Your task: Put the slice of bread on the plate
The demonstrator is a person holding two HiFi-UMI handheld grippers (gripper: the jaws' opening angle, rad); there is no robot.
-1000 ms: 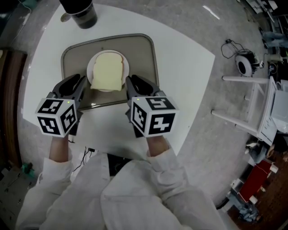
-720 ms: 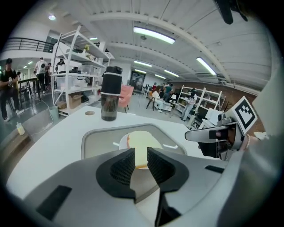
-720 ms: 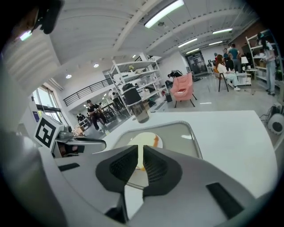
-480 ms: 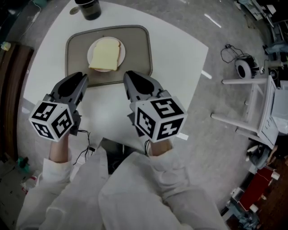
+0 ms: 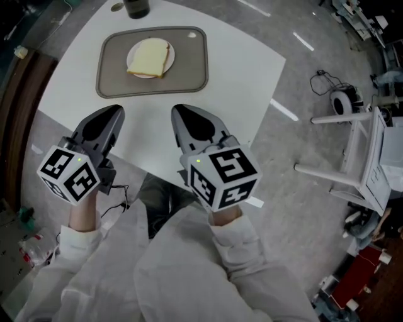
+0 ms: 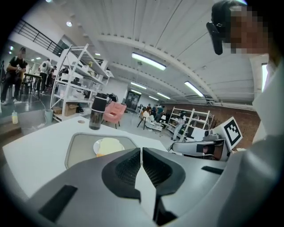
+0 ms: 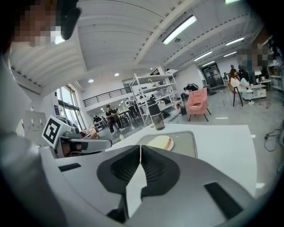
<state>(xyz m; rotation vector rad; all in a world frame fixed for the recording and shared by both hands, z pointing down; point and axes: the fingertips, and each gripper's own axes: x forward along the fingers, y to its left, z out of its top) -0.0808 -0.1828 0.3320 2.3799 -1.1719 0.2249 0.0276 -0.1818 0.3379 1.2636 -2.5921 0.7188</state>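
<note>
Slice of bread [image 5: 151, 56] lies on the plate [image 5: 130, 61], in the tray [image 5: 189, 69], well ahead of both fingertips. Left gripper [image 6: 141, 154]: fingers [image 6: 126, 170] pressed together, nothing between. Right gripper [image 7: 140, 153]: the same, empty. Both hang at the near edge of the desk [image 5: 239, 69].

Judged risks: a gripper knocking the desk could jog the tray. The bread's corner may overhang the plate rim, hard to tell from this far, and so could slip.

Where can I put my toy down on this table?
Bare table lies right of the tray, out to the corner, and between the tray and the left gripper and right gripper. Crowded: the plate with bread fills the tray's middle, and a dark cup stands behind it.
</note>
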